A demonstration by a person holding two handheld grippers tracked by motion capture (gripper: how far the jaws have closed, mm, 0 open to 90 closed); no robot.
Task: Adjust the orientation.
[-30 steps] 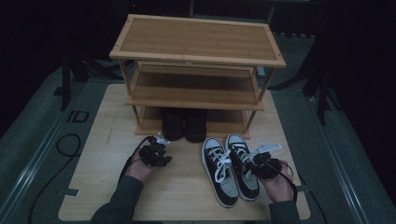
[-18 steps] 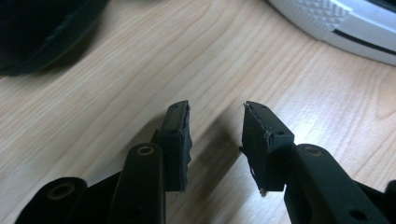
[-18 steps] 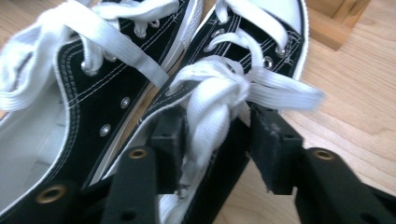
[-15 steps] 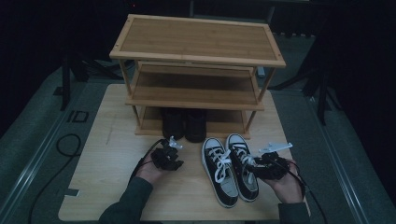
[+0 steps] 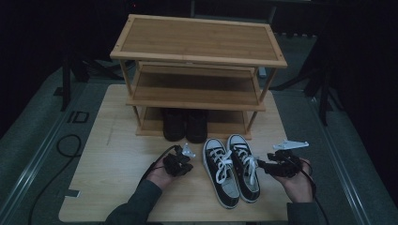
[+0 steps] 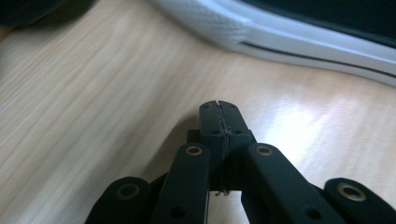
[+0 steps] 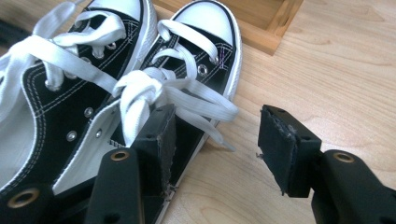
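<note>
Right gripper view shows the right gripper (image 7: 212,149) open beside the sneakers (image 5: 233,168) just in front of the shoe rack (image 5: 197,75), the left gripper (image 6: 219,116) shut on nothing; the light, soft sneakers seem easiest held by their stiff heels.

"id" marking on grey floor (image 5: 77,116) beside table.
</note>
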